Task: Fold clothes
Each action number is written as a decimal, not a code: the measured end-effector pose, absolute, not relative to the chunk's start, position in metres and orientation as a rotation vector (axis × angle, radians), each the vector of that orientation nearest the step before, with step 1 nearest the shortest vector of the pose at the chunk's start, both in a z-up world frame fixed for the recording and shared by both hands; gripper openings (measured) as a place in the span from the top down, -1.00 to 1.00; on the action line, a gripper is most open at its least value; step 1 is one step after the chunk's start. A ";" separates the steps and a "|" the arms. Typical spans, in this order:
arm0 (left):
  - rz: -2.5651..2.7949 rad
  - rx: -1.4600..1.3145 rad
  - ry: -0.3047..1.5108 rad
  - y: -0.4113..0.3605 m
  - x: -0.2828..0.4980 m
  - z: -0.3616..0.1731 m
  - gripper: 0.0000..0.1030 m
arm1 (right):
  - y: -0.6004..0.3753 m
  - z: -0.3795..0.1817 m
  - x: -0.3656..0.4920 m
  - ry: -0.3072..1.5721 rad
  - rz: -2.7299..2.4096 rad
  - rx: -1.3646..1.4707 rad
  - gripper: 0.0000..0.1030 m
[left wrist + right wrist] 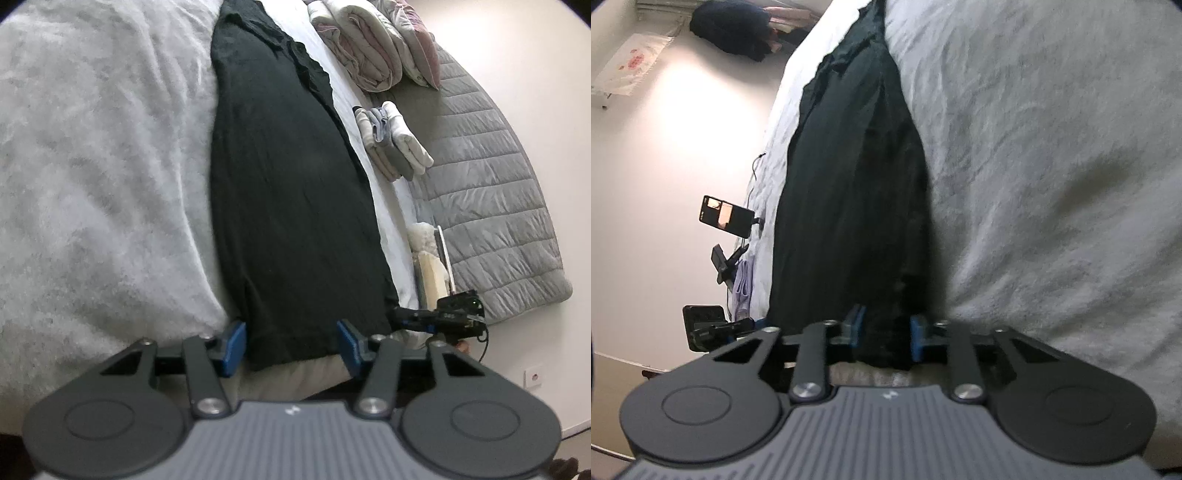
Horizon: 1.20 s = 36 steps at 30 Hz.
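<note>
Garment [291, 206] runs lengthwise away from both grippers – left gripper [291, 345] spread wide astride hem, right gripper [884, 338] narrower, straddling hem corner.

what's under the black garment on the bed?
The black garment lies partly on the fluffy grey blanket, partly on the white sheet. Where the blanket ends beneath it is covered.
</note>
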State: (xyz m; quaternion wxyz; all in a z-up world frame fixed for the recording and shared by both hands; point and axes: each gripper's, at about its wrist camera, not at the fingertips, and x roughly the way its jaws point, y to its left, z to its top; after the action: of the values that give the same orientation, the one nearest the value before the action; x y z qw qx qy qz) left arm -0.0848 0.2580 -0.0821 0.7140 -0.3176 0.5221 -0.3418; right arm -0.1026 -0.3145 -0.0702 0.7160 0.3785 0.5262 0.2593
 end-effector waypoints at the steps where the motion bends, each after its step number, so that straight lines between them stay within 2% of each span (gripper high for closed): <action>1: -0.752 -0.712 1.162 0.259 -0.085 -0.084 0.14 | -0.313 -0.071 -0.102 1.170 0.576 0.837 0.87; 3: -0.741 -0.739 1.181 0.260 -0.083 -0.087 0.36 | -0.310 -0.073 -0.100 1.181 0.580 0.836 0.86; 5: -0.747 -0.790 1.228 0.261 -0.082 -0.094 0.70 | -0.309 -0.069 -0.102 1.175 0.598 0.836 0.79; 7: -0.762 -0.786 1.250 0.257 -0.083 -0.096 0.76 | -0.307 -0.065 -0.104 1.170 0.617 0.833 0.79; 14: -0.809 -0.829 1.153 0.252 -0.079 -0.082 0.85 | -0.295 -0.046 -0.097 1.128 0.650 0.839 0.79; 25: -0.734 -0.961 0.985 0.254 -0.042 -0.048 0.86 | -0.298 -0.012 -0.057 1.009 0.613 0.882 0.80; 30: -0.610 -1.015 0.949 0.256 -0.010 -0.047 0.86 | -0.308 -0.018 -0.027 0.942 0.523 0.937 0.80; 36: -0.437 -1.061 0.905 0.267 0.014 -0.075 0.86 | -0.321 -0.046 0.001 0.866 0.403 1.004 0.79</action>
State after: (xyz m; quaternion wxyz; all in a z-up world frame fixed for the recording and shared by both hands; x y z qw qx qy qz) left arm 0.0136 0.2669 -0.0747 0.7446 -0.4847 0.4133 -0.1994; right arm 0.0010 -0.3213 -0.0457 0.7692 0.4630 0.3993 0.1858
